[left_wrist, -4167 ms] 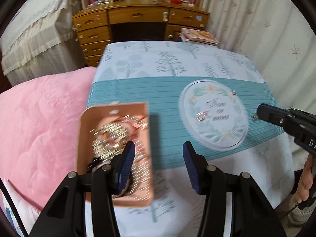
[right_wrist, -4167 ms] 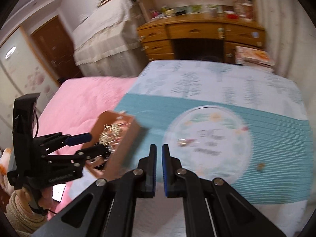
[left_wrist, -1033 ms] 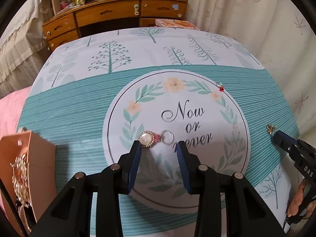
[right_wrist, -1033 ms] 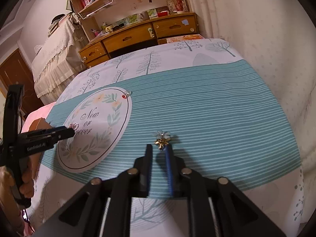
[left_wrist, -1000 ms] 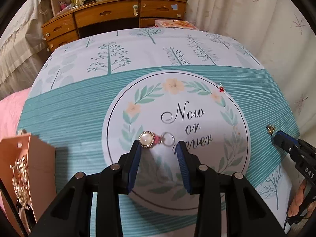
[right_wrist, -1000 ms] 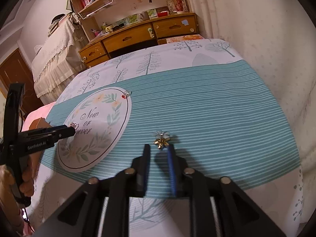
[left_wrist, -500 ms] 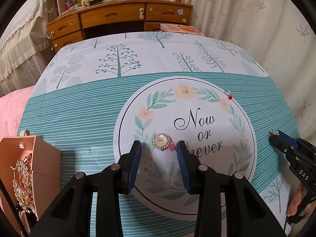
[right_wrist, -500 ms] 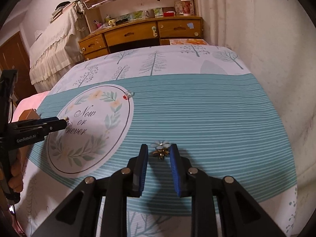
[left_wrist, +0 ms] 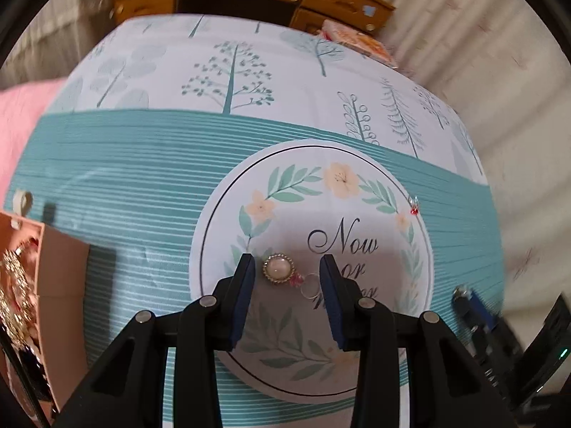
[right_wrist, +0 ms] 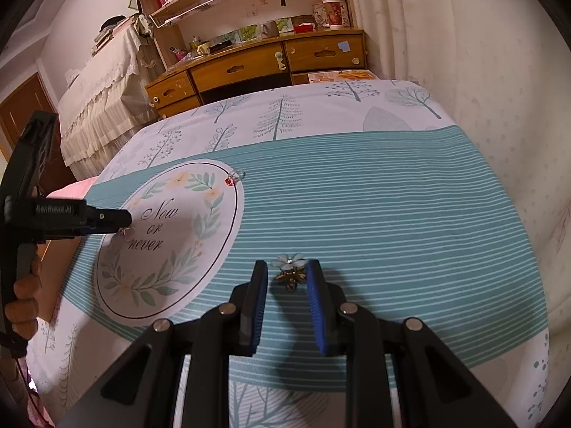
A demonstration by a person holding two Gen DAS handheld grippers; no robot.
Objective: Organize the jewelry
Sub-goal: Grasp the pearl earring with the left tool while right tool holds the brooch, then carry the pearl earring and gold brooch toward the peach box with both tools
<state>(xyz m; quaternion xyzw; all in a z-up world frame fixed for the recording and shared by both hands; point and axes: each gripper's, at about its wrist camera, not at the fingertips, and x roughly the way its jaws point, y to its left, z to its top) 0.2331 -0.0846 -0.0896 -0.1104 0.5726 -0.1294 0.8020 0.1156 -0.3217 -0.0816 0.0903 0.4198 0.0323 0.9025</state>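
Observation:
A pearl brooch with a gold rim and a small ring (left_wrist: 279, 270) lies on the round "Now or never" print (left_wrist: 357, 192). My left gripper (left_wrist: 287, 267) is open, its blue pads on either side of the brooch. A gold and pale-blue flower earring (right_wrist: 289, 270) lies on the teal stripes. My right gripper (right_wrist: 288, 274) is open around it. A small red earring (left_wrist: 414, 207) lies at the print's right edge; it also shows in the right wrist view (right_wrist: 232, 178). A peach jewelry box (left_wrist: 39, 306) with gold pieces stands at the left.
A tablecloth with tree prints (right_wrist: 357, 192) covers the table. A pink quilt (left_wrist: 18, 107) lies to the left. A wooden desk with drawers (right_wrist: 249, 64) stands behind. A curtain (right_wrist: 481, 71) hangs at the right.
My left gripper has moved forward so its pads now flank the brooch. My right gripper has moved forward so its pads flank the flower earring. Both stay open.

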